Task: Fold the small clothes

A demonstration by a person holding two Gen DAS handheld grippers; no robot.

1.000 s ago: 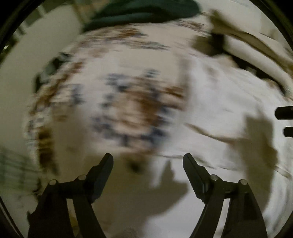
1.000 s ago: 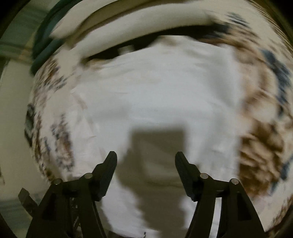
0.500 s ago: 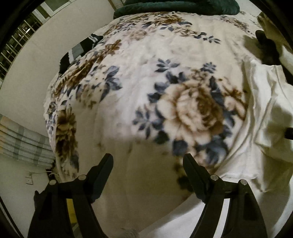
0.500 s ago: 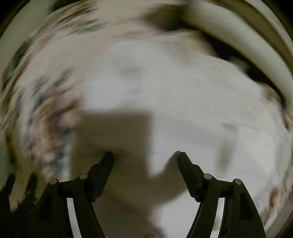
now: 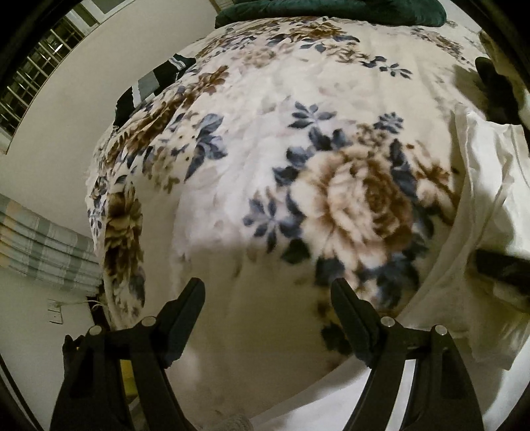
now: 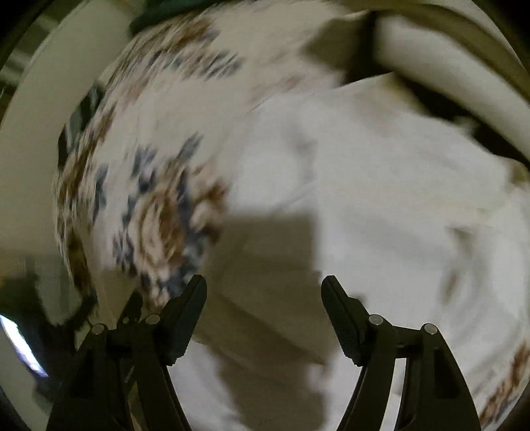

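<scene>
A white garment (image 6: 381,205) lies spread on a floral blanket (image 5: 298,149) that covers a bed. In the left wrist view the garment (image 5: 477,205) shows only at the right edge, with folds in it. My left gripper (image 5: 267,291) is open and empty above the blanket, to the left of the garment. My right gripper (image 6: 264,288) is open and empty above the garment's near-left part; that view is blurred by motion. A dark finger of the right gripper (image 5: 500,267) pokes in over the garment in the left wrist view.
A dark green cover (image 5: 331,11) lies at the bed's far end. A striped dark cloth (image 5: 149,83) hangs off the left edge. Pale pillows or bedding (image 6: 447,49) lie beyond the garment. A wall and a barred window (image 5: 36,66) are on the left.
The left gripper's view has settled, hardly moved since half a second ago. The right gripper keeps swinging: its view now takes in the floral blanket at the left of the garment.
</scene>
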